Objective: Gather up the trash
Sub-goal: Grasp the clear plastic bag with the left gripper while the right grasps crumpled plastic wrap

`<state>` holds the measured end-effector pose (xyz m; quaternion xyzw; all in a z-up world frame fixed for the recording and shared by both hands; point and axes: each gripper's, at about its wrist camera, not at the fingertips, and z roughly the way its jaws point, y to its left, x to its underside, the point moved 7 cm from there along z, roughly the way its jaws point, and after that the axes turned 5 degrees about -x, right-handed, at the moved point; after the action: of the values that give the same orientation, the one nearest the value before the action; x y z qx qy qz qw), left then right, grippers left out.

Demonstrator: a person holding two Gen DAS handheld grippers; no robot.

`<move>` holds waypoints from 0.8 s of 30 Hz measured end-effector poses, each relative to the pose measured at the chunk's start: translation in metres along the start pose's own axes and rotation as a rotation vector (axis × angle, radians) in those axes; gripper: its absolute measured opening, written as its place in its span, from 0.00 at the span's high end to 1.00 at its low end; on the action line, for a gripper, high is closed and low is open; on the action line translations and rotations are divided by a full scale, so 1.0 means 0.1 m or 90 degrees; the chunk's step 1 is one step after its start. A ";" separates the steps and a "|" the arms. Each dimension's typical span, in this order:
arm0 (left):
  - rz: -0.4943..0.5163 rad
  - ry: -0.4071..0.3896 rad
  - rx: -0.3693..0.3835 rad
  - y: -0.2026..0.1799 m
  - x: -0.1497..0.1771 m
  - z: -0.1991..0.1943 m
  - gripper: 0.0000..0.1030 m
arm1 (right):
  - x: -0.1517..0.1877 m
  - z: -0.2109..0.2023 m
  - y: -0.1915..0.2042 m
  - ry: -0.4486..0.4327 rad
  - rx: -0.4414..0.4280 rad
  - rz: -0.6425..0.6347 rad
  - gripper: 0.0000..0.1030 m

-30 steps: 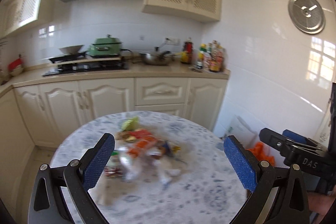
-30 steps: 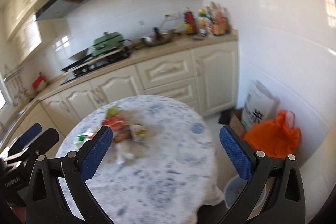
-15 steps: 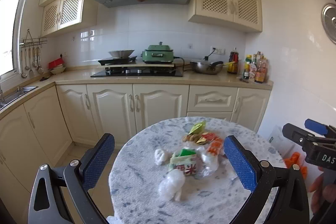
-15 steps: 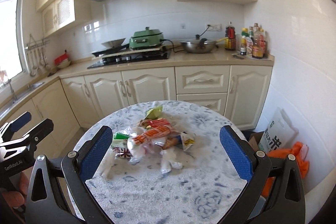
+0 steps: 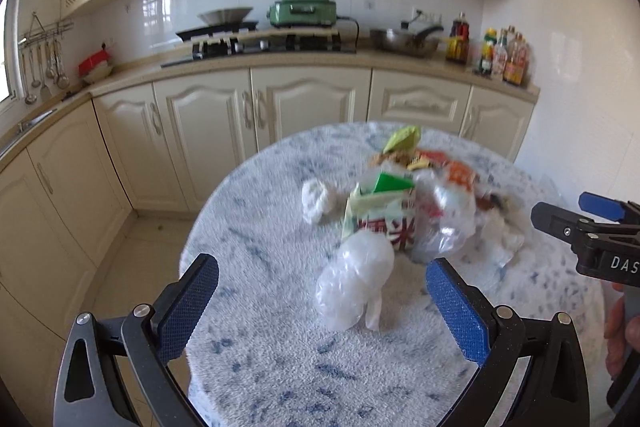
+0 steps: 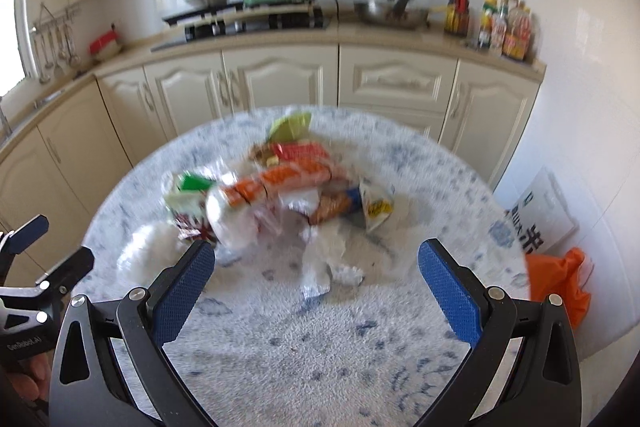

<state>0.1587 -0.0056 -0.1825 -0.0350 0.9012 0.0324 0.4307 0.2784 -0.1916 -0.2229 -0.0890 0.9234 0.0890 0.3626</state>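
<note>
A heap of trash lies on the round white-and-blue table (image 5: pixel 280 367): a crumpled clear plastic bag (image 5: pixel 354 283) nearest me, a torn carton with red print (image 5: pixel 380 215), a white wad (image 5: pixel 316 201), orange and red wrappers (image 6: pixel 280 179) and a green wrapper (image 6: pixel 290 125). My left gripper (image 5: pixel 322 307) is open and empty, its fingers either side of the clear bag, just short of it. My right gripper (image 6: pixel 316 291) is open and empty, above crumpled white paper (image 6: pixel 324 263). Each gripper shows at the other view's edge.
Cream kitchen cabinets and a counter with a stove (image 5: pixel 264 41), green cooker (image 5: pixel 304 9), pan and bottles (image 5: pixel 500 55) stand behind the table. An orange bag (image 6: pixel 560 283) and a white printed bag (image 6: pixel 540 219) lie on the floor right of the table.
Both grippers have moved closer to the table and tilted down toward the trash heap. Both stay open and empty.
</note>
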 end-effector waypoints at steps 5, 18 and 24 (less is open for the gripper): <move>0.014 0.041 0.001 -0.03 -0.18 0.49 0.01 | 0.13 0.35 -0.11 0.044 0.001 0.012 0.00; 0.040 0.110 0.031 -0.19 -0.18 1.23 0.49 | 0.17 0.96 -0.28 0.096 0.007 0.013 0.38; 0.032 0.108 0.039 -0.17 -0.20 1.24 0.59 | 0.17 0.93 -0.20 0.090 -0.014 -0.002 0.75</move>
<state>0.2688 -0.0106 -0.2447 -0.0015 0.9356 0.0129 0.3529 0.3313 -0.1918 -0.3039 -0.1004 0.9457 0.0919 0.2953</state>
